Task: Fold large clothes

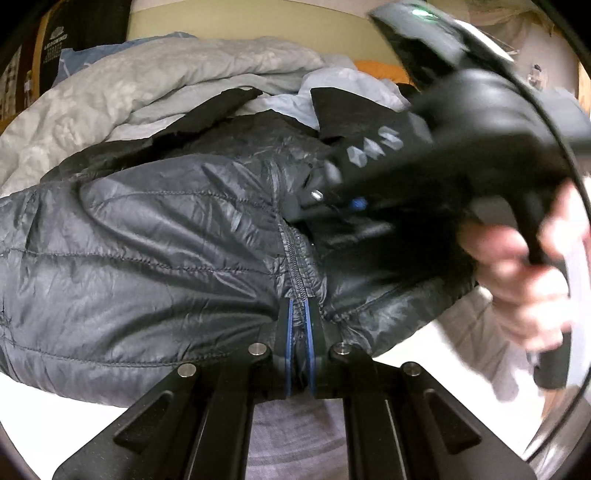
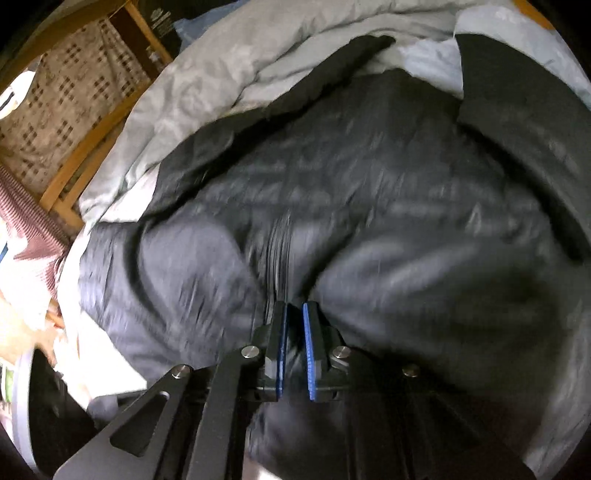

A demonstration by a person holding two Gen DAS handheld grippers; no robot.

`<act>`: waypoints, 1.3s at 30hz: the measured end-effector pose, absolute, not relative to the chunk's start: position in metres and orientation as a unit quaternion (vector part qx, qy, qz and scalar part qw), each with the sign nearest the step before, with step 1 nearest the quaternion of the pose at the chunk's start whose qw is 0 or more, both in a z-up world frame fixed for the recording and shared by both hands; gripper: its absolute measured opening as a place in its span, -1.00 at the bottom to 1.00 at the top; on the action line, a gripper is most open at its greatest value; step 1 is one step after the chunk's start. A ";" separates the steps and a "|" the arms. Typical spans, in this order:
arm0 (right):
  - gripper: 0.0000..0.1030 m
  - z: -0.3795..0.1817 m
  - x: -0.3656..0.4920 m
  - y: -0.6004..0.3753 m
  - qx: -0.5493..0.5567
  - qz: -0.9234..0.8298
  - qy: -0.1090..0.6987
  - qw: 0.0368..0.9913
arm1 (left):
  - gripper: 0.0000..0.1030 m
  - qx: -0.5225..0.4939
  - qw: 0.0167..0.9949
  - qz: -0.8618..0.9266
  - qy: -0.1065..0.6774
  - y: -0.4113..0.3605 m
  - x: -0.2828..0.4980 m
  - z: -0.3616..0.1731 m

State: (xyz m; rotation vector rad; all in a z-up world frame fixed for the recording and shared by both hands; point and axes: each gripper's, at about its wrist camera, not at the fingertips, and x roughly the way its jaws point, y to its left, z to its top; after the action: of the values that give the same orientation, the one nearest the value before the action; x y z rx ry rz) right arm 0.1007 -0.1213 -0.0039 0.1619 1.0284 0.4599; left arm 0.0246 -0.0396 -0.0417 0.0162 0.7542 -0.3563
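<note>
From your left wrist camera, your left gripper [image 1: 300, 314] is pinched nearly closed on the hem of the dark quilted jacket [image 1: 147, 240], right at the foot of its zipper [image 1: 291, 243]. The jacket lies spread over a white surface [image 1: 417, 343], with a rumpled grey duvet [image 1: 166, 85] behind it. One dark box [image 1: 55, 48] at upper left carries pale lettering, too small to read for certain. Only this view shows your right hand [image 1: 517, 280] wrapped around the handle of the other tool, whose black body reaches in over the jacket from the right, blurred; a green light [image 1: 419, 13] glows on top of it.

From your right wrist camera, everything is smeared. Your right gripper [image 2: 294, 317] has its two blue pads [image 2: 308, 350] drawn close with jacket fabric bunched between them beside the zipper line. Only here do you see a wooden frame [image 2: 92, 147] over checked fabric [image 2: 74, 96] at left. One jacket, one duvet.
</note>
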 end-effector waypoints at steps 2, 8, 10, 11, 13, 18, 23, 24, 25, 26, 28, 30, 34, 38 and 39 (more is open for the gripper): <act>-0.81 -0.004 0.112 -0.119 0.081 0.216 0.493 0.839 | -0.88 0.004 0.913 -0.174 0.368 -0.038 0.026 -0.042; -0.81 -0.013 0.135 -0.116 0.087 0.189 0.495 0.843 | -0.88 0.008 0.912 -0.163 0.376 -0.041 0.030 -0.043; -0.81 -0.010 0.133 -0.115 0.084 0.183 0.494 0.846 | -0.88 0.011 0.913 -0.162 0.375 -0.041 0.029 -0.042; -0.82 -0.005 0.130 -0.116 0.090 0.181 0.489 0.849 | -0.88 0.010 0.913 -0.163 0.374 -0.041 0.029 -0.042; -0.82 0.003 0.126 -0.120 0.118 0.185 0.475 0.852 | -0.88 0.007 0.912 -0.165 0.375 -0.041 0.028 -0.042; -0.82 -0.013 0.134 -0.116 0.109 0.172 0.496 0.844 | -0.88 0.007 0.912 -0.164 0.376 -0.040 0.027 -0.042; -0.82 -0.021 0.147 -0.121 0.144 0.170 0.516 0.827 | -0.88 0.004 0.911 -0.162 0.378 -0.040 0.028 -0.042; -0.82 -0.022 0.148 -0.122 0.143 0.169 0.518 0.826 | -0.88 0.004 0.911 -0.163 0.379 -0.040 0.029 -0.042; -0.82 -0.021 0.148 -0.120 0.137 0.167 0.518 0.827 | -0.88 0.003 0.911 -0.164 0.379 -0.039 0.029 -0.042; -0.82 -0.019 0.147 -0.120 0.131 0.165 0.517 0.830 | -0.88 0.003 0.910 -0.165 0.379 -0.039 0.028 -0.042; -0.82 -0.008 0.136 -0.124 0.128 0.160 0.502 0.841 | -0.88 0.004 0.911 -0.165 0.379 -0.039 0.028 -0.042; -0.81 0.004 0.117 -0.133 0.115 0.149 0.485 0.854 | -0.88 0.003 0.911 -0.164 0.379 -0.039 0.030 -0.042; -0.81 0.024 0.067 -0.156 0.071 0.127 0.442 0.885 | -0.88 -0.003 0.909 -0.166 0.383 -0.037 0.031 -0.042; -0.57 0.034 0.008 -0.196 0.068 0.093 0.398 0.910 | -0.88 0.000 0.909 -0.165 0.382 -0.037 0.032 -0.042; -0.34 0.034 -0.006 -0.207 0.072 0.070 0.382 0.919 | -0.88 -0.001 0.909 -0.165 0.382 -0.037 0.032 -0.042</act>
State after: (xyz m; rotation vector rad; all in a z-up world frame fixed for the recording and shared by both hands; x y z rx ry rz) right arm -0.0056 -0.2068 0.0341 0.1473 0.7843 0.1439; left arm 0.0320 -0.0368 -0.0420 -0.0017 0.7890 -0.3401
